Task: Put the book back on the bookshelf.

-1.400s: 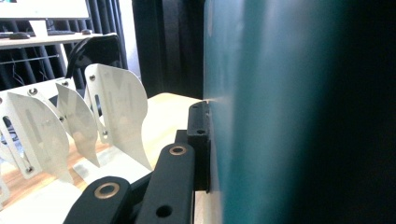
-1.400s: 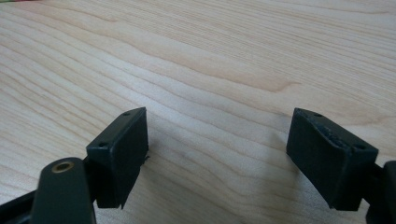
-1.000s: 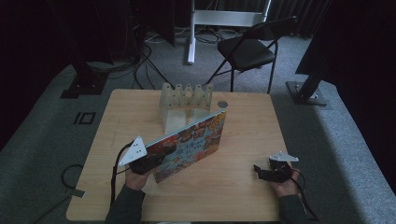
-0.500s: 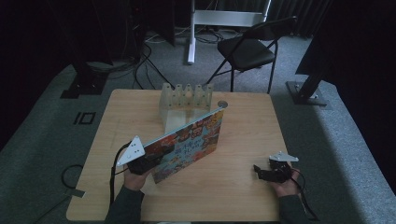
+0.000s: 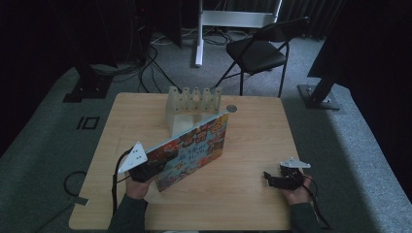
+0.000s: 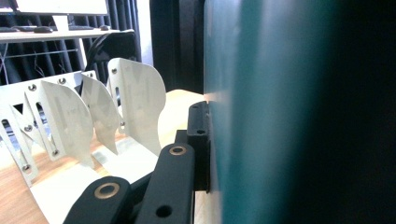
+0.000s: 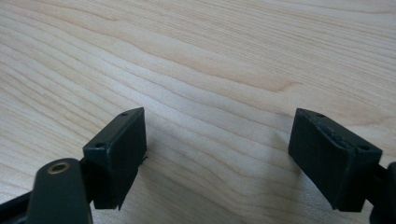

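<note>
A colourful picture book [image 5: 194, 148] is held upright on its edge over the wooden table [image 5: 252, 141], slanting from near left to far right. My left gripper [image 5: 150, 172] is shut on the book's near lower corner. In the left gripper view one black pad [image 6: 198, 140] presses flat on the book's teal cover [image 6: 280, 116], and the other jaw is hidden behind it. A white slotted rack [image 5: 193, 99] stands just beyond the book, its curved dividers [image 6: 93, 112] upright. My right gripper [image 5: 269, 178] rests open near the table's front right, with only bare wood [image 7: 210, 56] between its pads [image 7: 119, 149].
A small dark round object [image 5: 231, 108] lies on the table right of the rack. Behind the table stand a black folding chair [image 5: 257, 53] and dark stand bases on grey carpet. Cables trail on the floor at the left.
The book's far upper corner has swung slightly to the left. Both hands have kept their places.
</note>
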Tool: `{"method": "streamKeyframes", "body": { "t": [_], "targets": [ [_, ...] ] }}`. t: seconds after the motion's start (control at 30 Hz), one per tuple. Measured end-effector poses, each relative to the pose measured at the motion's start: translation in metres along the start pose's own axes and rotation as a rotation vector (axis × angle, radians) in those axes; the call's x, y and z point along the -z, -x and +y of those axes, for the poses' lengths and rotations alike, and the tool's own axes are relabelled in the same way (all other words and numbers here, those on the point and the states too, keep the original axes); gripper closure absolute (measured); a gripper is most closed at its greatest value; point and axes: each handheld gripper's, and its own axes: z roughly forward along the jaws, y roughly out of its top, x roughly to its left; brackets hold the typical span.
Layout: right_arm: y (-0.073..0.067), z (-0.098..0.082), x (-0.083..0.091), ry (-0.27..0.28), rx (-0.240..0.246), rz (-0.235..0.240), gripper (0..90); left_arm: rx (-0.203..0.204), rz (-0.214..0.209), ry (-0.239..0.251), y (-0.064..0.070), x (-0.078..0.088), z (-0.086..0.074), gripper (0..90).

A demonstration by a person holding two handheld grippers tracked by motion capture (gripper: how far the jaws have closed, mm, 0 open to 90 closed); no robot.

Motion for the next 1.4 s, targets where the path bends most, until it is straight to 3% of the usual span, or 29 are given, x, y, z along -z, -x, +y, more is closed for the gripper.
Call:
{"method": "streamKeyframes", "body": {
  "t": [1.4],
  "targets": [
    [0.001,0.001,-0.001,0.000,0.004,0.005,18.5,0.024,0.058,-0.012,-0.004,0.014,0.002,80.7]
  ]
}}
